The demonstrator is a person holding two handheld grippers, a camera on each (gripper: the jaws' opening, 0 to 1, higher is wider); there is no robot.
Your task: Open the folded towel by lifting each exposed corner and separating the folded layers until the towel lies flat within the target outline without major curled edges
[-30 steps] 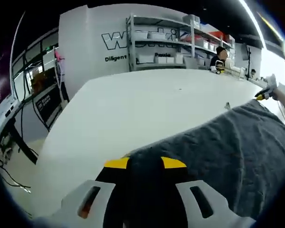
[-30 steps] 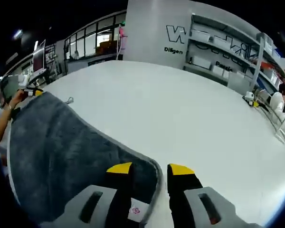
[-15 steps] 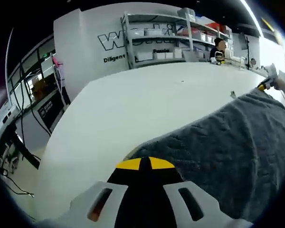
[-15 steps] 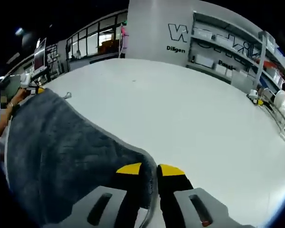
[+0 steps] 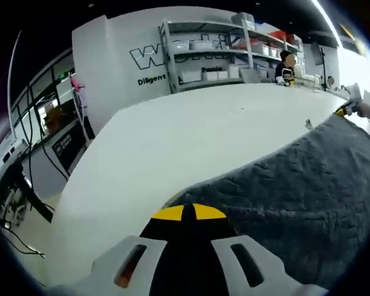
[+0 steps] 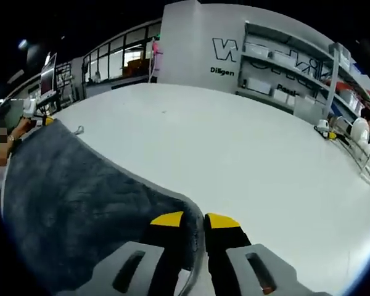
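A dark grey towel [image 5: 302, 197] is stretched out over the white table [image 5: 191, 135]. My left gripper [image 5: 182, 213] is shut on the towel's near corner, its yellow tips pressed together. In the right gripper view the same grey towel [image 6: 68, 197] spreads to the left, and my right gripper [image 6: 193, 219] is shut on its other corner, the hem caught between the yellow tips. The right gripper [image 5: 344, 110] is seen far off at the towel's far end in the left gripper view. Likewise the left gripper [image 6: 40, 118] appears small at the left in the right gripper view.
Metal shelves [image 5: 216, 52] with boxes stand against a white wall behind the table. A person [image 5: 286, 66] sits at the far right. More shelving [image 6: 296, 68] and white items [image 6: 361, 132] line the table's far right edge. Wide bare tabletop [image 6: 246, 160] lies ahead.
Both grippers have closed on the towel's corners since a second ago. The towel's edge now runs straighter and tauter between them. Both views have shifted slightly.
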